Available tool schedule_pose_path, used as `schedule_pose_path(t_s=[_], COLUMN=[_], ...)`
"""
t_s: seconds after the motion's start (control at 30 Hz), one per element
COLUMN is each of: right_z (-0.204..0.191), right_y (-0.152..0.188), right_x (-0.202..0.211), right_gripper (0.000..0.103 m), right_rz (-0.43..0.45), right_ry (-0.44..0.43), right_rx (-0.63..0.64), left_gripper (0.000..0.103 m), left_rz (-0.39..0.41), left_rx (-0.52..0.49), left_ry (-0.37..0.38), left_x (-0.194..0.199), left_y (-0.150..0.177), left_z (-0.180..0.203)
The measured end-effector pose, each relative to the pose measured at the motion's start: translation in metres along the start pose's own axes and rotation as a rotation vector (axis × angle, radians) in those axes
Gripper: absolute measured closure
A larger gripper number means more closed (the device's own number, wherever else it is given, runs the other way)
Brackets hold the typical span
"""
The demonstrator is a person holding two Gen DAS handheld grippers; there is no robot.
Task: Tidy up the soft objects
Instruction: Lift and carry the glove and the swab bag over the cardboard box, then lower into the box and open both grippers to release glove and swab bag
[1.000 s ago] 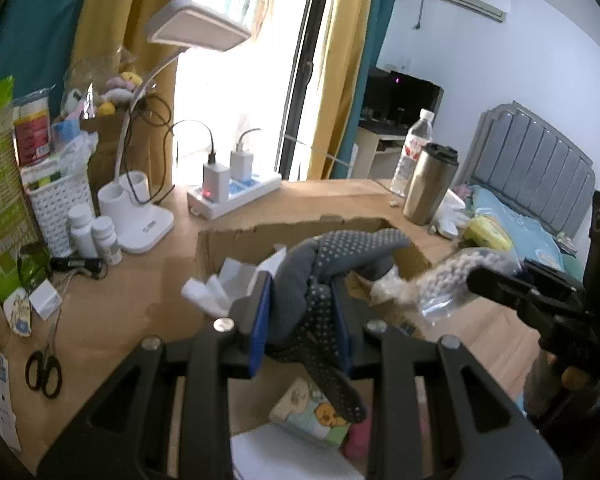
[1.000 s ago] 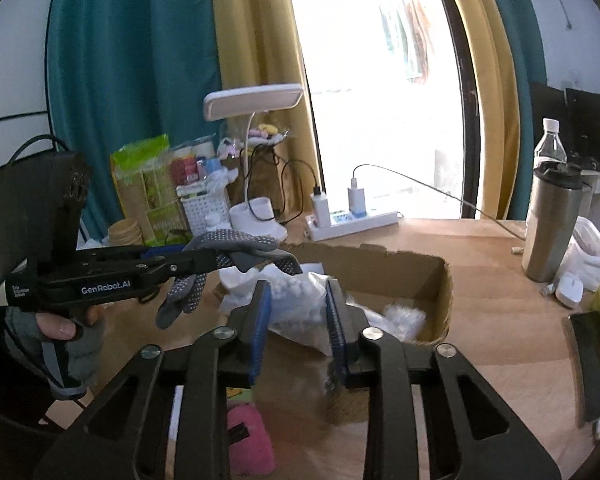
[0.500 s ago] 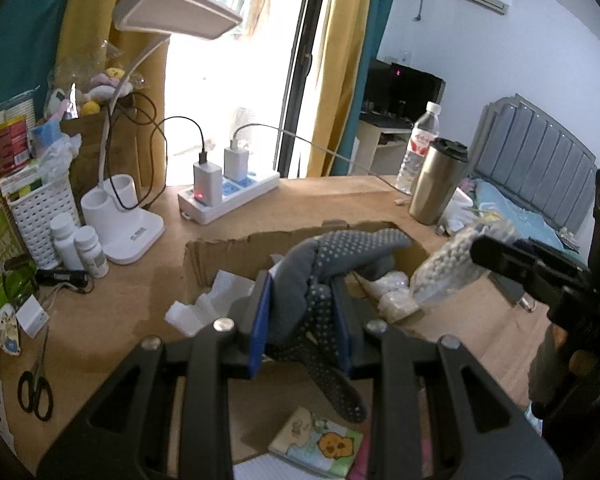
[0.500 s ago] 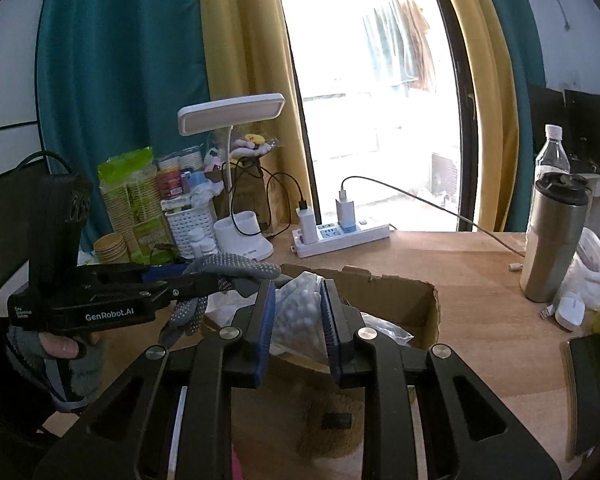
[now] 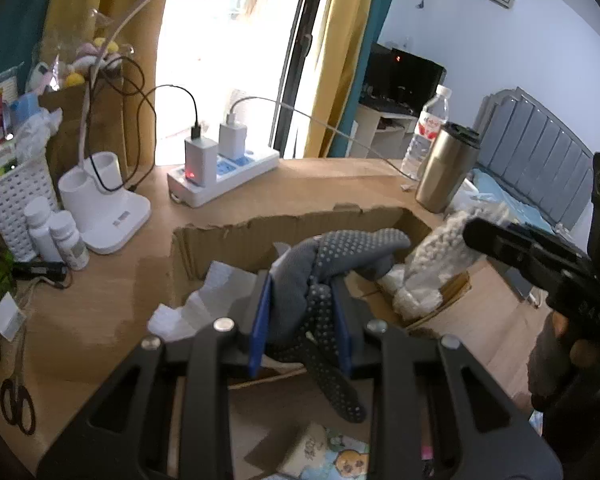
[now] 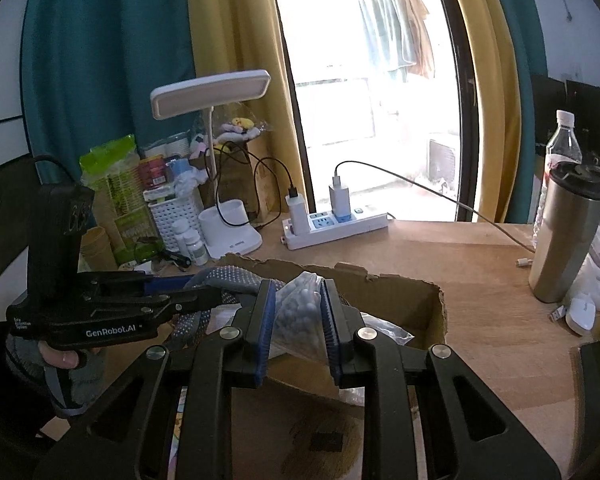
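Left gripper point(image 5: 302, 312) is clamped on a grey dotted fabric glove point(image 5: 332, 264), held above the torn brown cardboard box point(image 5: 236, 240) on the wooden worktop point(image 5: 112, 284). Right gripper point(image 6: 298, 320) grips a clear plastic bag of white foam beads point(image 6: 300, 308) over the box's right side. Far behind sit a white power strip point(image 5: 224, 184), a white desk lamp point(image 5: 104, 208), and to the right a steel tumbler point(image 5: 446, 172).
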State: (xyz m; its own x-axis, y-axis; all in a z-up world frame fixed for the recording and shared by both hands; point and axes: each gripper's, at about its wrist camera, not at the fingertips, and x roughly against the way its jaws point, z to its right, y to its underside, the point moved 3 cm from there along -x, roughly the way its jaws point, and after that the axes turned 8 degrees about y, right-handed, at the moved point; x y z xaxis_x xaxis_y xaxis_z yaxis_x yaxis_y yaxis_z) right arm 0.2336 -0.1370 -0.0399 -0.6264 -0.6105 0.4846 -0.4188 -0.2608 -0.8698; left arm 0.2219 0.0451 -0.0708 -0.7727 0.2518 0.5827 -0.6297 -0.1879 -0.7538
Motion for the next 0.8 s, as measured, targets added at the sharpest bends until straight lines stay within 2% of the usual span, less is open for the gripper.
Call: schedule_pose_path(t_s=[0.27,0.53,0.8], right_z=[-0.002,-0.008,-0.009], right_y=[0.007,0.003,0.024], right_x=[-0.032,-0.054,-0.071], right_gripper=[0.078,0.080,0.080], right_rz=[-0.064,-0.081,-0.153], right_ry=[0.000,0.005,-0.010], right_rx=[0.010,0.038,0.019], left_gripper=[0.074,0.073,0.072], left_rz=[-0.028,-0.058,-0.097], left_rx=[0.016,0.006,-0.007], left_ry=[0.004,0.000,-0.004], left_x=[-0.020,-0.038,-0.050], left_y=[0.001,0.000,0.005], left_z=[-0.014,-0.021,-0.023])
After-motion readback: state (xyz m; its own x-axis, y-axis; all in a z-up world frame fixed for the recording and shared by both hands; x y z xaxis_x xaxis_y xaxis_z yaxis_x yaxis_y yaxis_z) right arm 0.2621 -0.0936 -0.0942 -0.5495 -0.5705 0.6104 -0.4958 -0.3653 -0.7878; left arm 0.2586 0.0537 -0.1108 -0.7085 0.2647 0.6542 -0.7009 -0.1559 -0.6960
